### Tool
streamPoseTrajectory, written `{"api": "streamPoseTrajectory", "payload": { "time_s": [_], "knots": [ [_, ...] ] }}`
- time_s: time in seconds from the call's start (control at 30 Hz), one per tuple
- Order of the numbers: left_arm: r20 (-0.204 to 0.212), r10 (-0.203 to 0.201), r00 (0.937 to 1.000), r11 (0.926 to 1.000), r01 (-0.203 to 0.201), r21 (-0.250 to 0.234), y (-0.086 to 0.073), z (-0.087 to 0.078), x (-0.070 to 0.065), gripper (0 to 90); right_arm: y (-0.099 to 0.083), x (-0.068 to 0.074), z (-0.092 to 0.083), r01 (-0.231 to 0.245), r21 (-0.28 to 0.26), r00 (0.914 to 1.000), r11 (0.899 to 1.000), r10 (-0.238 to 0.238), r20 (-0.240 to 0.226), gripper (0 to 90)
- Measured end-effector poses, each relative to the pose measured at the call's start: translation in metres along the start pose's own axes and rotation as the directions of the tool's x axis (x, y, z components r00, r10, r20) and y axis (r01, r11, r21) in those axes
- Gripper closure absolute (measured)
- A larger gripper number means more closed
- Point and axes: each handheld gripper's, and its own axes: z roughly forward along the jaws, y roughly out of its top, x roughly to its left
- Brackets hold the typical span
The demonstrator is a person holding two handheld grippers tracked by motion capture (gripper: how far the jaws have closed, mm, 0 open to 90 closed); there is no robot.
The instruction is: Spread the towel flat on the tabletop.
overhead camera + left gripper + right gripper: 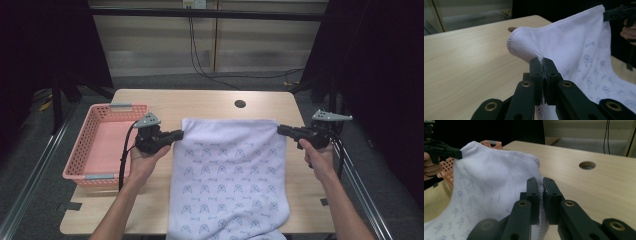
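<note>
Right now I have the white towel (227, 175), printed with small blue figures, stretched between my two hands above the wooden worktop (210, 102); its far edge is lifted and pulled nearly straight, while the rest slopes down toward me and drapes past the near edge of the worktop. My left tongs (180, 133) are clamped on the far left corner of the towel; in the left gripper view the jaws are pressed together with the hemmed corner (520, 46) bulging out just beyond them. My right tongs (280, 129) are likewise closed on the far right corner, and in the right gripper view I see the cloth pinched between the two black jaws, its stitched edge (537, 170) running up from the tips. Both tongs point inward at one another, level with the raised edge. A pink plastic basket (82, 150) with grey handles sits on the left part of the worktop, just beside my left hand (145, 160). A round hole (240, 104) lies in the worktop beyond the towel, near the far edge. My right hand (320, 160) is over the right edge of the worktop.
</note>
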Motion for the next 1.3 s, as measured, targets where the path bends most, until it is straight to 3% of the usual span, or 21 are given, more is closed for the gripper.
{"api": "streamPoseTrajectory", "payload": {
  "time_s": [0.07, 0.17, 0.33, 0.63, 0.8, 0.93, 1.0, 1.07, 1.17, 1.3],
  "knots": [
    [-0.006, 0.026, 0.9996, 0.9997, -0.026, 0.004, 0.013, 0.001, -0.001, 87.5, 0.016, 0.0, -0.005, 0.011, -0.028, 0.9999, 1.0, -0.011, 0.002, 84.2],
    [-0.01, 0.006, 0.9999, 1.0, -0.006, -0.004, 0.022, 0.003, 0.006, 87.5, 0.026, -0.001, -0.006, 0.02, -0.032, 0.9997, 0.999, -0.02, 0.012, 84.3],
    [-0.05, 0.025, 0.9984, 0.9997, -0.025, 0.0, 0.038, 0.008, 0.015, 87.5, 0.047, -0.007, -0.003, 0.023, -0.036, 0.9994, 0.999, -0.023, 0.025, 84.4],
    [-0.085, -0.014, 0.9963, 0.9991, 0.011, -0.04, 0.061, 0.004, 0.037, 87.6, 0.076, -0.017, 0.019, 0.024, -0.039, 0.999, 0.999, -0.023, 0.038, 84.4],
    [-0.136, 0.028, 0.9904, 0.9974, -0.036, -0.062, 0.083, -0.004, 0.037, 87.6, 0.098, -0.021, 0.03, 0.029, -0.038, 0.9981, 0.999, -0.027, 0.055, 84.4],
    [-0.147, 0.004, 0.9891, 0.9937, -0.02, -0.11, 0.098, -0.013, 0.038, 87.6, 0.123, -0.019, 0.029, 0.042, -0.066, 0.997, 0.997, -0.037, 0.068, 84.4],
    [-0.169, 0.047, 0.9845, 0.9922, -0.065, -0.106, 0.105, -0.019, 0.032, 87.6, 0.136, -0.014, 0.027, 0.063, -0.082, 0.9955, 0.995, -0.057, 0.076, 84.5],
    [-0.159, 0.035, 0.9867, 0.9892, -0.056, -0.135, 0.108, -0.024, 0.031, 87.6, 0.147, -0.01, 0.023, 0.078, -0.103, 0.9943, 0.992, -0.07, 0.08, 84.5],
    [-0.172, 0.035, 0.9845, 0.9868, -0.061, -0.15, 0.107, -0.027, 0.03, 87.7, 0.158, -0.003, 0.018, 0.089, -0.131, 0.9931, 0.987, -0.078, 0.088, 84.5],
    [-0.168, 0.026, 0.9854, 0.9909, -0.048, -0.125, 0.099, -0.024, 0.032, 87.7, 0.152, 0.001, 0.019, 0.102, -0.113, 0.992, 0.988, -0.092, 0.086, 84.5]
  ]
}}
